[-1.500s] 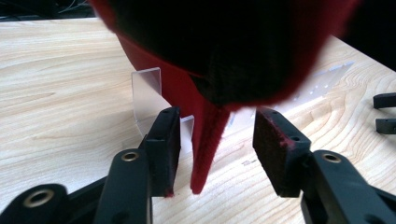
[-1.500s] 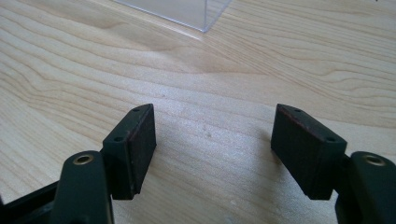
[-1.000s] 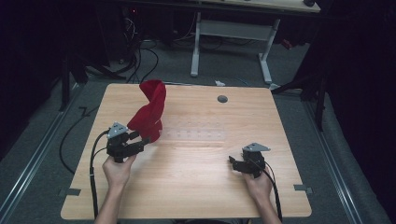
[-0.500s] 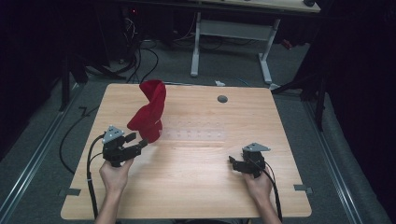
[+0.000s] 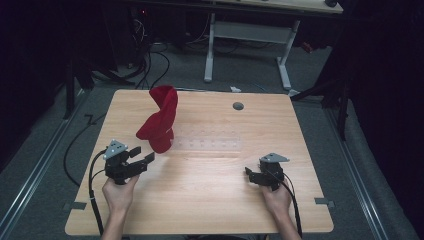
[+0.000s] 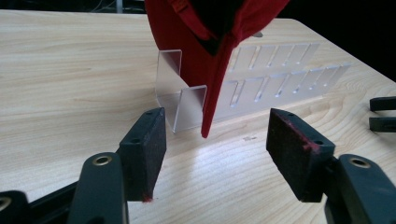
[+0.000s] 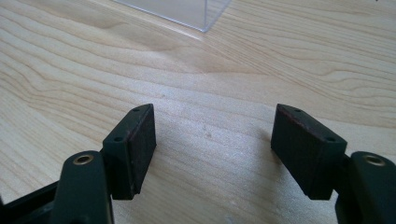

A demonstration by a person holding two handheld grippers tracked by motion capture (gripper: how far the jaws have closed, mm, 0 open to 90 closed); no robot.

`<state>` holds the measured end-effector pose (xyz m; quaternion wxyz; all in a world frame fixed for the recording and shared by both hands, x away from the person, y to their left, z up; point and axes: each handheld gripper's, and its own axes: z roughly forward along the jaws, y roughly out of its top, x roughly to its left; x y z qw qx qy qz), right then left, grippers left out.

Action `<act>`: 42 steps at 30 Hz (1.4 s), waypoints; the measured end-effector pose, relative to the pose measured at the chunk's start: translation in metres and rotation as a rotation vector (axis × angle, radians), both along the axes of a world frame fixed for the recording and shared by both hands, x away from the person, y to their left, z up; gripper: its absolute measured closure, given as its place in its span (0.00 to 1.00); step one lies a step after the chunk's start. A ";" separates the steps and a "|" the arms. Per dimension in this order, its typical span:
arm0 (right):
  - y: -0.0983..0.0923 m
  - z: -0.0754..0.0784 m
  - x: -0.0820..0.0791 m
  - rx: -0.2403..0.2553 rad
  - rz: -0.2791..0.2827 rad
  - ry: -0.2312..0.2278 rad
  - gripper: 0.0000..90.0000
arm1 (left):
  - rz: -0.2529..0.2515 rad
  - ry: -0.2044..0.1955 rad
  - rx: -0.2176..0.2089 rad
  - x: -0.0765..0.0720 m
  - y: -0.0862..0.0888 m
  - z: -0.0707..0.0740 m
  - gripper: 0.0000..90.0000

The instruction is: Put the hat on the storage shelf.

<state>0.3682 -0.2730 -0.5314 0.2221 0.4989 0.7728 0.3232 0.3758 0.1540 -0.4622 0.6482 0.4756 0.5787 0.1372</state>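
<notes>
A red cap (image 5: 159,120) hangs upright on the left end of a clear slotted plastic rack (image 5: 212,145) in the middle of the wooden table (image 5: 210,205). In the left gripper view the red cap (image 6: 196,46) has its brim pointing down in front of the clear rack (image 6: 280,88). My left gripper (image 5: 142,155) is open just short of the cap, and nothing lies between its pads (image 6: 217,144). My right gripper (image 5: 248,175) rests open over bare wood at the near right (image 7: 215,144), its tips toward the rack's right end.
A grey round grommet (image 5: 238,106) sits in the table's far middle. Black cables (image 5: 75,145) trail off the left edge to the floor. A white desk frame (image 5: 250,35) stands beyond the far edge. The right gripper's tips (image 6: 383,114) show far off.
My left gripper has drawn back from the cap's lower edge toward the near left and now stands apart from it. The cap stays on the rack. The right gripper has not moved.
</notes>
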 end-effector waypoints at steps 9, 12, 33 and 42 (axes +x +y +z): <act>0.000 0.000 0.000 0.000 -0.001 0.000 0.35 | -0.034 -0.016 -0.013 -0.009 -0.003 -0.004 0.36; 0.000 0.000 0.000 0.000 0.000 0.000 0.35 | -0.038 -0.020 -0.011 -0.011 -0.004 -0.004 0.33; 0.000 0.000 0.000 0.001 -0.002 0.001 0.35 | -0.089 0.050 0.043 -0.020 -0.029 -0.020 0.29; 0.000 0.000 0.000 0.001 -0.003 0.002 0.35 | -0.099 0.079 0.073 -0.020 -0.037 -0.034 0.31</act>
